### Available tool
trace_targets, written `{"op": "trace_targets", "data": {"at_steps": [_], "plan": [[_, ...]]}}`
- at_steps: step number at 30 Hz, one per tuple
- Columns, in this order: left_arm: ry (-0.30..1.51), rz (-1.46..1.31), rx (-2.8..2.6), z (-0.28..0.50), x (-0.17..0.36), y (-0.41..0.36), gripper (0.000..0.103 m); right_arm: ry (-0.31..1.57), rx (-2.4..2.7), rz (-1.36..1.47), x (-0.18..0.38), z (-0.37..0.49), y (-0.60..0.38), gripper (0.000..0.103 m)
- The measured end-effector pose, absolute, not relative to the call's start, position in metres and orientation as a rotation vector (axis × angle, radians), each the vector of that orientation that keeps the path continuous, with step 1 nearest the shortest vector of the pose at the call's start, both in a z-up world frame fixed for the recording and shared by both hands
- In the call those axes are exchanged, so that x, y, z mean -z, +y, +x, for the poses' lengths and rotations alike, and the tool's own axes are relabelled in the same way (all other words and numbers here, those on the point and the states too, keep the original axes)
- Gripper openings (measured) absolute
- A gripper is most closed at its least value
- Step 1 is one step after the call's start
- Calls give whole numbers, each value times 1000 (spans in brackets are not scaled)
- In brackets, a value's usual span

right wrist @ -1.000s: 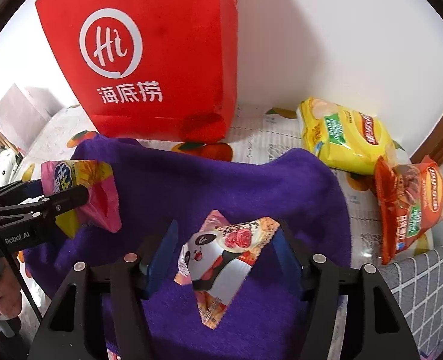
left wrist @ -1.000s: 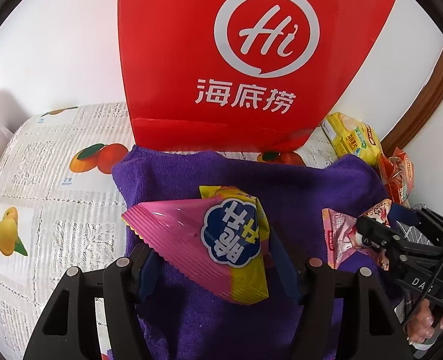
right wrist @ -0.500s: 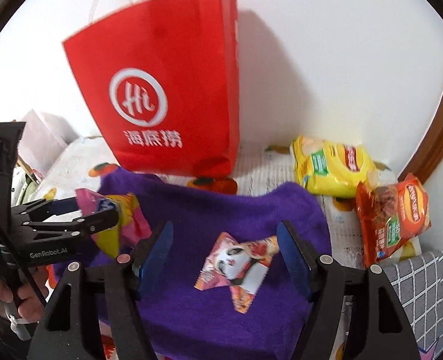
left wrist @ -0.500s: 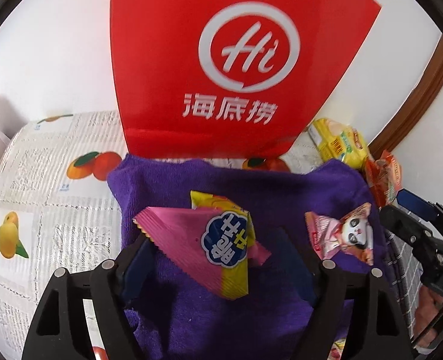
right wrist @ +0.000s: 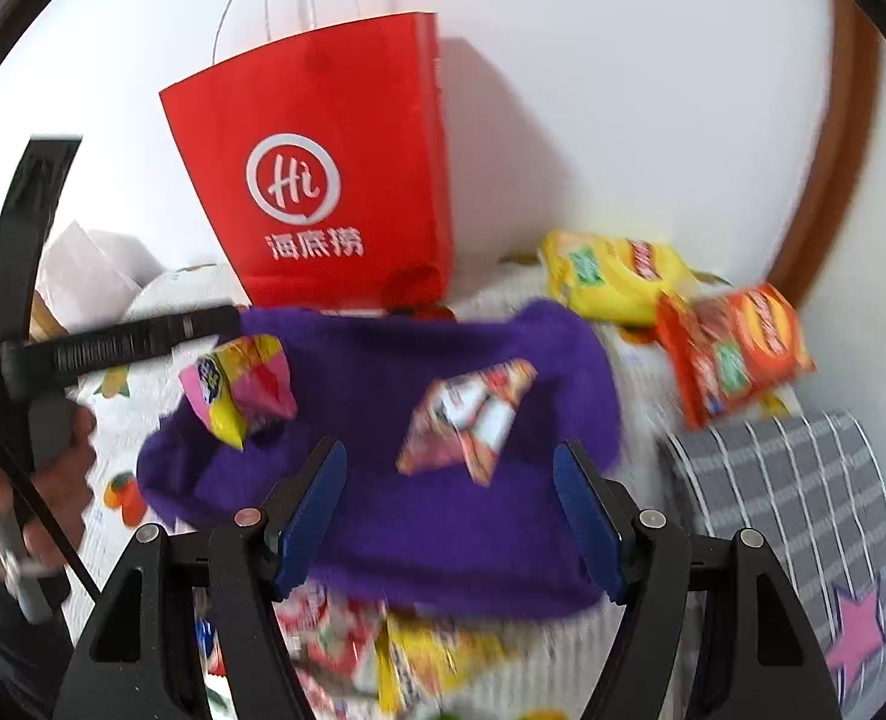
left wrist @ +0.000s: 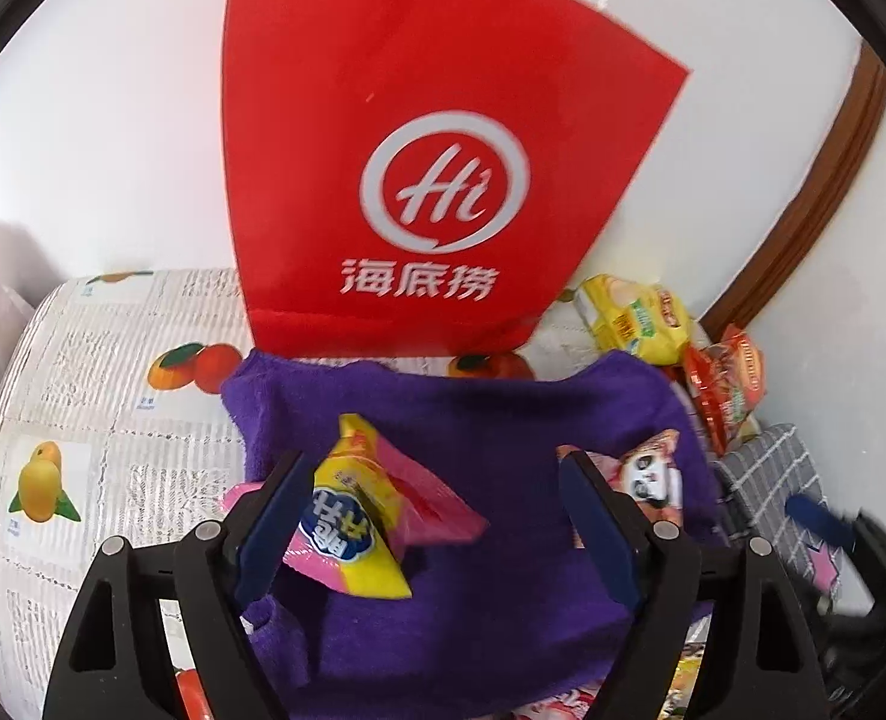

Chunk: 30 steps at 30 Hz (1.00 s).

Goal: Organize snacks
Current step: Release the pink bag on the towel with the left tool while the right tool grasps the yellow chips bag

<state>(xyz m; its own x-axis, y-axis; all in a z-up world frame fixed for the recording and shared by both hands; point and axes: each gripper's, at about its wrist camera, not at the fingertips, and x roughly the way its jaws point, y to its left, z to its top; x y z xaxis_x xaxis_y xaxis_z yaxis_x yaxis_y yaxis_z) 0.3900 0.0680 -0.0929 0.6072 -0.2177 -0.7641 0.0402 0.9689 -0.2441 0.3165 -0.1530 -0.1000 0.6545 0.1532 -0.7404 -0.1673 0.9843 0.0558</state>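
Left claw (left wrist: 425, 516): jaws spread wide, gripping nothing. The pink-and-yellow snack packet (left wrist: 365, 516) lies on the purple towel (left wrist: 490, 420) at lower centre-left of the left wrist view, just beside the claw's left pad; contact between pad and packet cannot be determined. Right claw (right wrist: 448, 510): jaws likewise spread apart, nothing between them. The panda-print snack packet (right wrist: 466, 414) lies on the towel at centre frame of the right wrist view, above the gap between the pads and clear of both. In that view the pink-and-yellow packet sits at the towel's left part, with the left claw's black finger reaching in from the left edge of the frame above it. A red paper bag (right wrist: 323, 180) with white "Hi" logo and cord handles stands upright behind the towel, against the white wall. At right of frame, a yellow chip bag (right wrist: 616, 276) and a red-orange chip bag (right wrist: 736, 348) lie on the fruit-print bench cover (left wrist: 113, 420), the two overlapping. A grey checked cloth (right wrist: 802, 480) occupies the lower right. Further packets at the bottom edge are blurred and unidentifiable.
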Motion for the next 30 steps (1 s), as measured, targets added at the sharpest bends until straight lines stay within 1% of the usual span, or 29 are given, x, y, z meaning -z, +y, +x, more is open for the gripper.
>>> {"op": "trace_targets", "data": {"at_steps": [4, 10, 15, 25, 30], "plan": [[894, -202, 181, 381, 79, 61, 83, 864, -144, 47, 109, 282, -173, 71], [896, -172, 186, 373, 69, 53, 83, 972, -114, 139, 149, 258, -181, 71], [897, -166, 196, 370, 66, 50, 83, 1046, -88, 197, 182, 262, -181, 71], [899, -183, 197, 370, 63, 55, 83, 1142, -59, 280, 215, 289, -172, 71], [897, -186, 195, 371, 62, 58, 83, 1119, -57, 300, 218, 290, -174, 64]]}}
